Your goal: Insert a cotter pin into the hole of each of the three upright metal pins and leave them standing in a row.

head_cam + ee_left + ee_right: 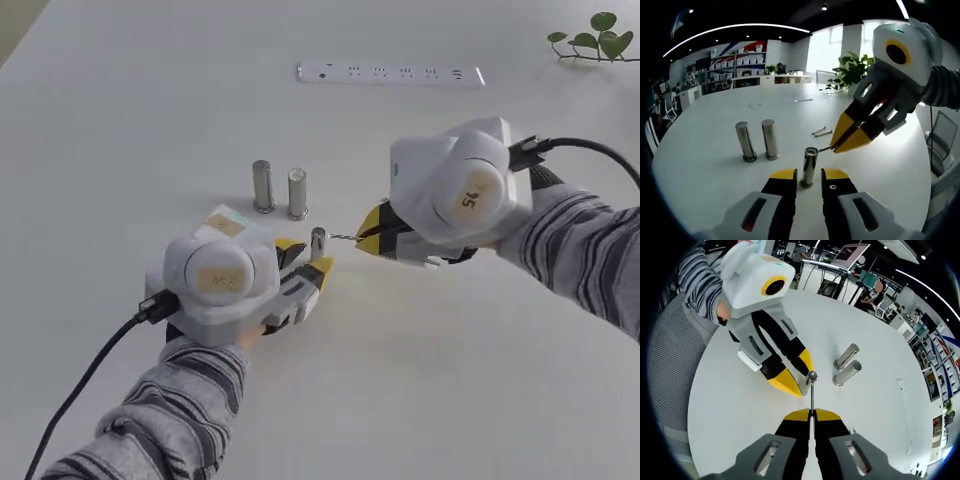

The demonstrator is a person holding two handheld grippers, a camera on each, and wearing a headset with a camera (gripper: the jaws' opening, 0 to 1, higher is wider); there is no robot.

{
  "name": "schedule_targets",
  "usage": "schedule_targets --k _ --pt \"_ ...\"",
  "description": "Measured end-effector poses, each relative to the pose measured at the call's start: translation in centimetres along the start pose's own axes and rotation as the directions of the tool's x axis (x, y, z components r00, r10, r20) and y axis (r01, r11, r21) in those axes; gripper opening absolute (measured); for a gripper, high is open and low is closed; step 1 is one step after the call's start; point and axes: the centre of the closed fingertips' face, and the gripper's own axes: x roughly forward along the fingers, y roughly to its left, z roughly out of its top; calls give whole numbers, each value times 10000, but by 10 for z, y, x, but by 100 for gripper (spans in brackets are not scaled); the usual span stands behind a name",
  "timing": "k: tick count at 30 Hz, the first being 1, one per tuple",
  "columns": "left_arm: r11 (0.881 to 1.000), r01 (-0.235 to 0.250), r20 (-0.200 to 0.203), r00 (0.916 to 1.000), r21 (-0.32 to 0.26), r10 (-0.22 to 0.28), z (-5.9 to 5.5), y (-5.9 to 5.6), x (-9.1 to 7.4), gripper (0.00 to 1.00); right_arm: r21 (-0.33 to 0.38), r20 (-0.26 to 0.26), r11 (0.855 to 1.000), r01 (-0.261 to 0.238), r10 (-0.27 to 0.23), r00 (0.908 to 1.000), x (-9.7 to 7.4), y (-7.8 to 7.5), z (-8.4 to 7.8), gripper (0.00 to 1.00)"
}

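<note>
Three upright metal pins stand on the white table (150, 150). Two of them (263, 186) (298, 193) stand side by side at the back, also seen in the left gripper view (745, 142) (769, 139). The third pin (318, 242) (809, 165) (812, 377) stands between the jaws of my left gripper (308, 258) (809, 175), which is shut on its lower part. My right gripper (362, 238) (811, 414) is shut on a thin cotter pin (343, 237) (825, 148) (812, 397). The cotter pin lies level, its tip at the head of the held pin.
Two loose cotter pins (821, 132) lie on the table behind the held pin. A white power strip (390, 73) lies at the far edge, a plant (598, 40) at the far right. Black cables trail from both grippers.
</note>
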Motion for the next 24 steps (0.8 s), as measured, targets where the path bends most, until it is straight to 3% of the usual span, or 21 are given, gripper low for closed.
schedule_targets --k 11,24 --pt "9998 -160 -225 9996 -74 158 -4 1 8 7 -15 62 9999 -157 158 9999 2 3 4 0" --pt "9994 -239 -238 9994 235 245 -6 1 10 6 -96 244 9999 -127 130 9996 7 0 16 0"
